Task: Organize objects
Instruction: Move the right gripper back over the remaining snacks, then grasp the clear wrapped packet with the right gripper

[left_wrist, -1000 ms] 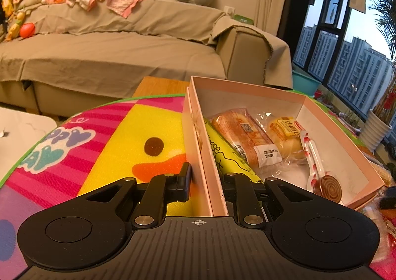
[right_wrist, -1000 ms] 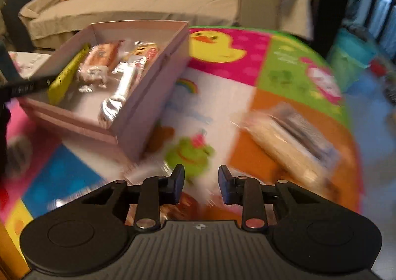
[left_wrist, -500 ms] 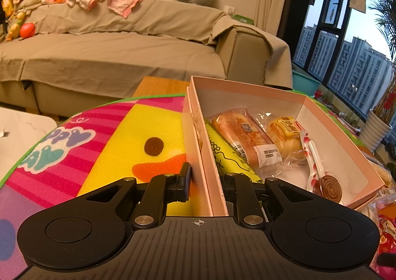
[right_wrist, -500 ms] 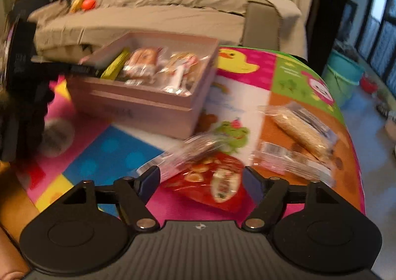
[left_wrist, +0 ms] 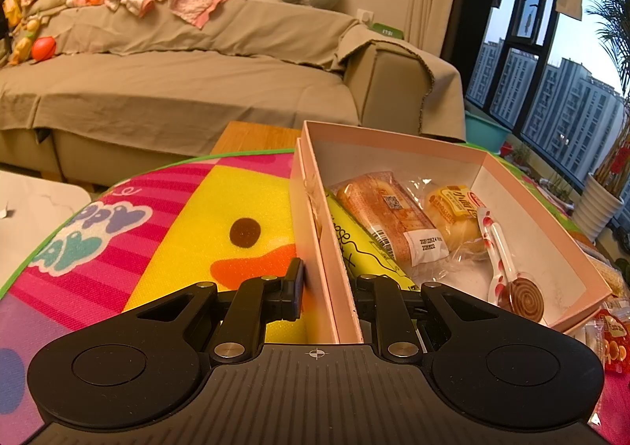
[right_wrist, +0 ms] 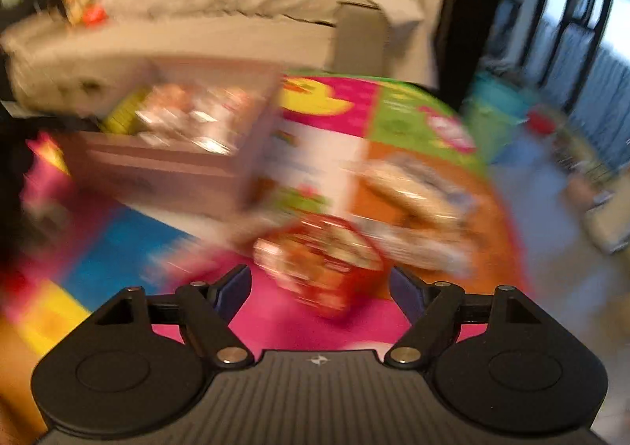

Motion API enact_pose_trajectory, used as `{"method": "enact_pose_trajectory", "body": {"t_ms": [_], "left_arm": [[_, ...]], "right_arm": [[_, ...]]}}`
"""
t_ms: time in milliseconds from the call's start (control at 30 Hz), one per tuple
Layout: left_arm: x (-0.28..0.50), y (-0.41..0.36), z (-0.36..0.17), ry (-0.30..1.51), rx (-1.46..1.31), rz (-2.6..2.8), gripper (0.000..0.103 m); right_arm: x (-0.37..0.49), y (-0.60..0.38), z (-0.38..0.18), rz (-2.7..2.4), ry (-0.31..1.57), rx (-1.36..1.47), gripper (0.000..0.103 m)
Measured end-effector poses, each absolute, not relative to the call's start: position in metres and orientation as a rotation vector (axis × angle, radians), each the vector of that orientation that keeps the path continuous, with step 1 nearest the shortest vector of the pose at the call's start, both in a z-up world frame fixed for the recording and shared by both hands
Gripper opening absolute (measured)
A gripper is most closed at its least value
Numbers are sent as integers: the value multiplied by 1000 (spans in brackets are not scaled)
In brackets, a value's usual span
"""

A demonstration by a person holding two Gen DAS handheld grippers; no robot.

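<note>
Right hand-held gripper (right_wrist: pixel 319 289) jaws just opening, empty

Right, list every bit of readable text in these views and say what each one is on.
"PPY" over "AY": play mat, letters partly cut off.
Printed date sticker and QR code: bread packet, too small to read.
Red-and-yellow label: bun wrapper, unreadable.
Right wrist view: too blurred, nothing legible.

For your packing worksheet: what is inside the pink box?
Inside the pink box: a yellow-green packet, wrapped bread, a yellow bun and a lollipop. Anything beneath them is hidden.
</note>
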State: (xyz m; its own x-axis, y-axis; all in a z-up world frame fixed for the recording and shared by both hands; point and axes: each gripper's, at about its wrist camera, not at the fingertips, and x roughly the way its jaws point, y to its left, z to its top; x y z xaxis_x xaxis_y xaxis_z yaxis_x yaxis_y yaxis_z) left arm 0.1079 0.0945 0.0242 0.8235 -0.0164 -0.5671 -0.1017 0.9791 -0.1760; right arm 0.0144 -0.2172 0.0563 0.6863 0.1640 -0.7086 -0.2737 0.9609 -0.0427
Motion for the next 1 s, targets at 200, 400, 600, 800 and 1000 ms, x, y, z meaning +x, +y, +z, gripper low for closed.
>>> {"method": "enact_pose_trajectory", "body": {"t_ms": [200,400,600,800,1000], "left_arm": [[108,95,24,603,-203,46,19],[108,95,24,603,-203,45,19],[108,95,24,603,-202,46,19],[109,94,24,611,-192,49,18],[107,92,25,616,-173,56,18]], "right_arm": [[45,-187,45,304,843,46,78],[48,-166,29,265,823,-128,65],[15,-183,31,234,776,-341,60],[12,-212,43,197,797,-284,60],[34,-201,35,223,844,-143,60]]}}
